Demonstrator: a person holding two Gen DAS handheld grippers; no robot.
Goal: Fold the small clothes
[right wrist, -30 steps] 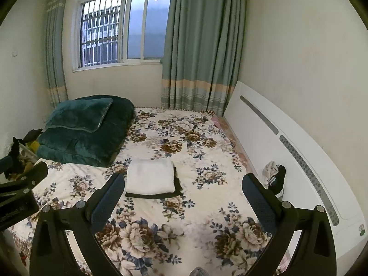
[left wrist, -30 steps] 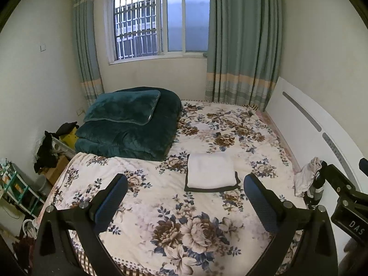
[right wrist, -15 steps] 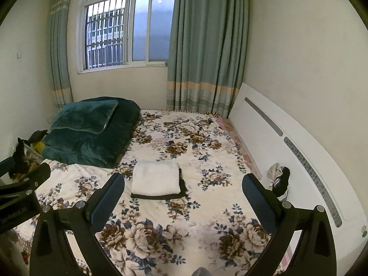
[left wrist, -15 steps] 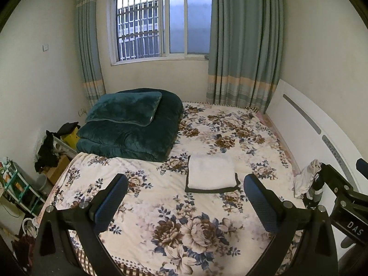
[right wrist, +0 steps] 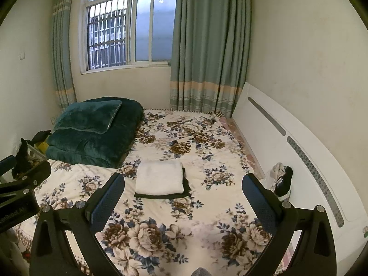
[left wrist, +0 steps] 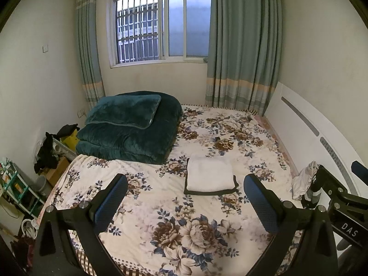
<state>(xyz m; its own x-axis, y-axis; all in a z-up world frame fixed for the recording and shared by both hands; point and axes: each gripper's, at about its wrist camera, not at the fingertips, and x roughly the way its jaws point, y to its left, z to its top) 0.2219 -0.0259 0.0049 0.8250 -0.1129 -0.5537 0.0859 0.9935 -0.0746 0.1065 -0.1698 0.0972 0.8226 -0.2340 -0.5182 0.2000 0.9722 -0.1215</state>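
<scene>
Both grippers hang in the air above the near end of the bed [left wrist: 142, 209], and both have the jaws wide apart with nothing between them. The left gripper [left wrist: 185, 197] looks along the flowered sheet, and the right gripper [right wrist: 182, 196] does the same from a place more to the right; a part of the right one shows at the right edge of the left view.

The folded clothes lie in the middle of the bed, well apart from both grippers: a white folded piece [left wrist: 209, 173] rests on top of a dark folded piece [left wrist: 211, 192], of which only the near and right edges are seen. Some more clothes [right wrist: 279, 179], white and black, lie in a loose heap at the right side of the bed, against the white headboard [right wrist: 276, 142].

At the far left of the bed is a folded green blanket [left wrist: 128, 135] with a green pillow [left wrist: 126, 112] on it. Behind are the window [left wrist: 161, 23] and the curtains [left wrist: 243, 46].
</scene>
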